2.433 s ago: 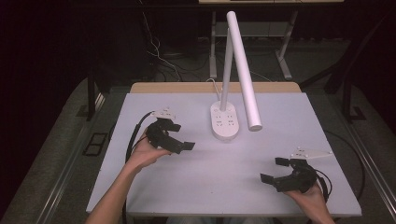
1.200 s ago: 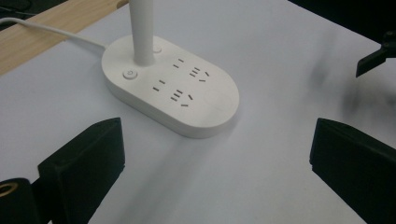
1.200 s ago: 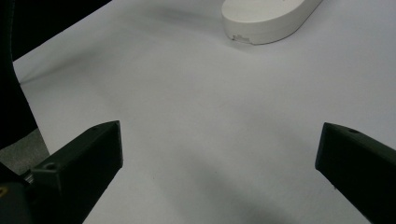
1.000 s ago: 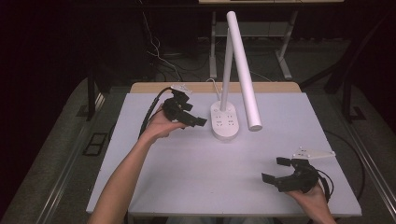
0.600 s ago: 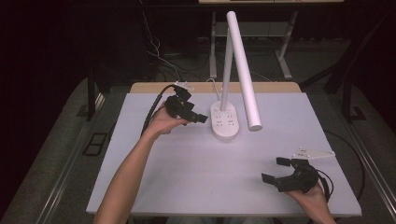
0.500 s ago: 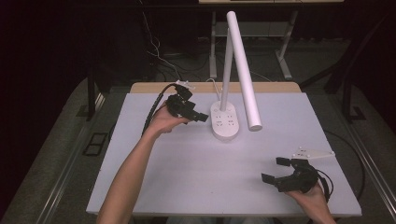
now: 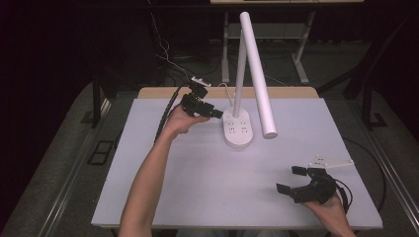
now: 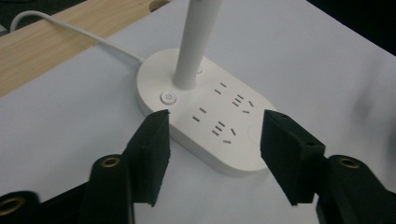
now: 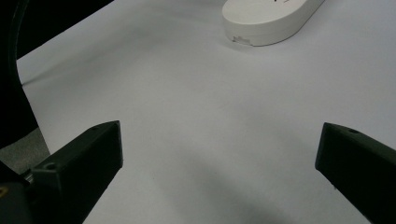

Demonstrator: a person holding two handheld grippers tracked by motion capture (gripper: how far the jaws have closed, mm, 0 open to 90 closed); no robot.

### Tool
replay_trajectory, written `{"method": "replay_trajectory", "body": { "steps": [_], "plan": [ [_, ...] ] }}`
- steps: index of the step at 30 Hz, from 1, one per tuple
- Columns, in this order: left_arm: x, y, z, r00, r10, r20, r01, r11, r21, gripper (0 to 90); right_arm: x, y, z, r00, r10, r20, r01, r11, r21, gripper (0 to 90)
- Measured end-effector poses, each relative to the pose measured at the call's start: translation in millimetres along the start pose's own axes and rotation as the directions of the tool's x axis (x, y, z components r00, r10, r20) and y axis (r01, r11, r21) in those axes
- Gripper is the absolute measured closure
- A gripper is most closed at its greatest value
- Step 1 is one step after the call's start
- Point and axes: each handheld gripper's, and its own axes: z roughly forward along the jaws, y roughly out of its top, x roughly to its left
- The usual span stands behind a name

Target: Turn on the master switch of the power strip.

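A white desk lamp point(image 7: 247, 84) stands on the table point(image 7: 197, 182), near the middle of the far edge. Its oval base point(image 7: 238, 131) lies flat on the white table top and carries a round power button point(image 8: 168, 98) and several socket openings point(image 8: 224, 109) on its upper face. A thin upright pole point(image 7: 239, 64) rises from the back part of the base, and a long white tube head point(image 7: 258, 74) slants down from the top of the pole toward the right and the near side, its lower end hanging above the table just beside the base. A white cable point(image 8: 70, 30) leaves the back of the base and runs over the wooden strip point(image 7: 158, 92) along the far edge of the table. The left tool point(image 7: 212, 112) is held by the left hand point(image 7: 180, 120) just to the left of the base, with the forearm reaching across the table from the near edge. In the left gripper view its two black jaws stand clearly apart and hold nothing; one jaw tip is close to the edge of the base near the power button, the other is in front of the rounded end of the base, and I cannot tell if either one touches it. The right tool point(image 7: 292, 179) is in the right hand point(image 7: 328, 210) near the near right corner of the table, well apart from the lamp. Its jaws are spread wide and hold nothing, with only bare table top between them in the right gripper view, where the end of the base point(image 9: 271, 21) shows farther off.
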Motion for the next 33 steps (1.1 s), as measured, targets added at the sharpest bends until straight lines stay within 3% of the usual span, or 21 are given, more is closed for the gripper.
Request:
{"method": "replay_trajectory", "body": {
  "steps": [1,6,9,11,13,17,20,21,23,27,28,32,33],
  "plan": [
    [2.6,1.1,-0.5,0.9998,0.022,0.002,-0.022,0.9996,0.017,47.1,0.6,-0.1,-0.4,1.0000,0.008,-0.001,-0.008,1.000,0.004,0.2],
    [7.7,3.3,5.0,0.9999,-0.016,-0.001,0.016,0.9999,-0.007,56.5,-0.5,-0.2,-1.0,1.0000,0.006,0.001,-0.006,1.000,-0.001,0.2],
    [14.0,4.2,10.7,0.9978,-0.066,-0.001,0.066,0.9976,-0.022,63.1,-0.7,-0.4,-1.2,1.0000,0.004,0.001,-0.004,1.000,-0.001,0.2],
    [15.1,4.5,12.2,0.9970,-0.078,-0.003,0.078,0.9967,-0.024,66.3,-1.0,-0.5,-1.5,1.0000,0.004,0.001,-0.004,1.000,-0.002,0.2],
    [17.6,5.0,14.6,0.9958,-0.090,-0.013,0.090,0.9957,-0.021,76.5,-0.8,-0.5,-1.8,1.0000,0.009,-0.001,-0.009,1.000,0.001,0.2],
    [20.6,4.7,20.5,0.9879,-0.152,-0.028,0.151,0.9879,-0.035,89.3,-1.4,-0.3,-1.2,1.0000,0.004,-0.001,-0.004,1.000,-0.001,0.2],
    [23.8,5.3,24.6,0.9867,-0.158,-0.039,0.155,0.9865,-0.052,89.5,-0.4,-0.3,-0.8,1.0000,0.007,-0.002,-0.007,1.000,0.005,0.2],
    [24.7,5.2,26.8,0.9840,-0.173,-0.041,0.170,0.9830,-0.069,89.5,-0.1,-0.4,-0.9,1.0000,0.008,-0.003,-0.008,1.000,0.005,0.2],
    [25.9,5.4,27.3,0.9849,-0.169,-0.036,0.166,0.9833,-0.074,89.6,0.1,-0.6,-0.9,1.0000,0.008,-0.003,-0.008,1.000,0.006,0.2],
    [26.4,6.1,32.0,0.9800,-0.194,-0.043,0.189,0.9764,-0.105,89.6,-0.3,-1.5,-0.3,1.0000,0.001,-0.002,-0.001,1.000,0.004,0.2],
    [27.3,5.8,35.4,0.9730,-0.226,-0.046,0.219,0.9673,-0.129,89.6,-0.4,-1.4,-0.2,1.0000,0.002,-0.003,-0.002,1.000,0.006,0.2],
    [30.2,4.2,39.2,0.9706,-0.236,-0.047,0.228,0.9651,-0.128,89.6,-0.5,-1.5,-0.3,1.0000,0.004,-0.003,-0.004,1.000,0.007,0.2],
    [30.1,3.7,41.7,0.9670,-0.251,-0.042,0.243,0.9594,-0.143,89.6,-0.2,-1.7,-0.5,1.0000,0.008,-0.005,-0.008,1.000,0.010,0.2]
  ]
}}
